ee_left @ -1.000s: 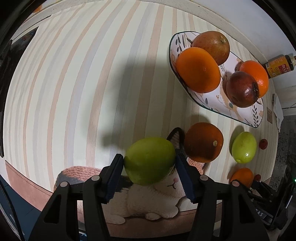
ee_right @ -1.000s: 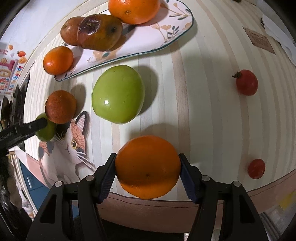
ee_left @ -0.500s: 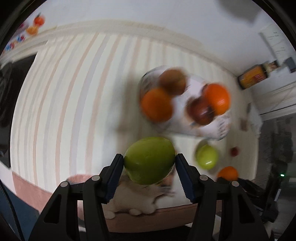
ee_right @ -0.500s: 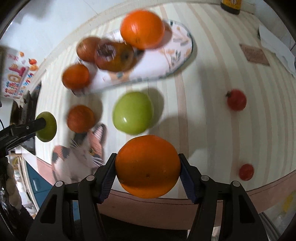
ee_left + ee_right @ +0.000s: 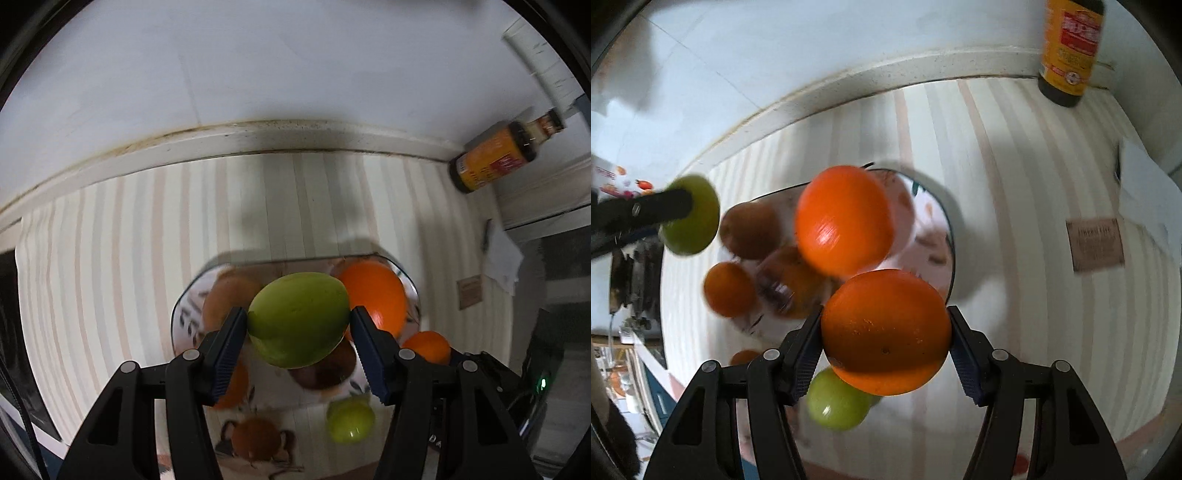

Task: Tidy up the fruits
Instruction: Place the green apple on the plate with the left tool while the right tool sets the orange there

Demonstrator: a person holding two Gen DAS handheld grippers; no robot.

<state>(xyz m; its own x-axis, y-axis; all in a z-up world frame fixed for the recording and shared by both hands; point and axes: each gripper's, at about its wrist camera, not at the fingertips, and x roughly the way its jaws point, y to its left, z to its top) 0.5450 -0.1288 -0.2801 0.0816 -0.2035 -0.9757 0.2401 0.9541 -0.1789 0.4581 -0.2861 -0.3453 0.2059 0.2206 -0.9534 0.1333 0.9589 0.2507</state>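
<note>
My left gripper (image 5: 298, 325) is shut on a green mango (image 5: 299, 319) and holds it in the air above the patterned plate (image 5: 184, 314). The plate carries a large orange (image 5: 380, 295), a brown fruit (image 5: 229, 295) and other fruit, blurred. My right gripper (image 5: 884, 339) is shut on an orange (image 5: 886, 330), lifted near the plate's (image 5: 938, 236) front edge. The left gripper with its mango (image 5: 698, 221) shows at the left of the right wrist view. A second green fruit (image 5: 834, 402) lies on the table below.
A dark sauce bottle (image 5: 1067, 48) with an orange label stands by the back wall; it also shows in the left wrist view (image 5: 491, 158). A brown card (image 5: 1095, 243) and white paper (image 5: 1145, 181) lie at the right. A cat-print mat with a brownish orange (image 5: 255, 437) lies near the front.
Both grippers have risen and moved forward towards the plate, each still holding its fruit. The plate now lies right under the left gripper's mango.
</note>
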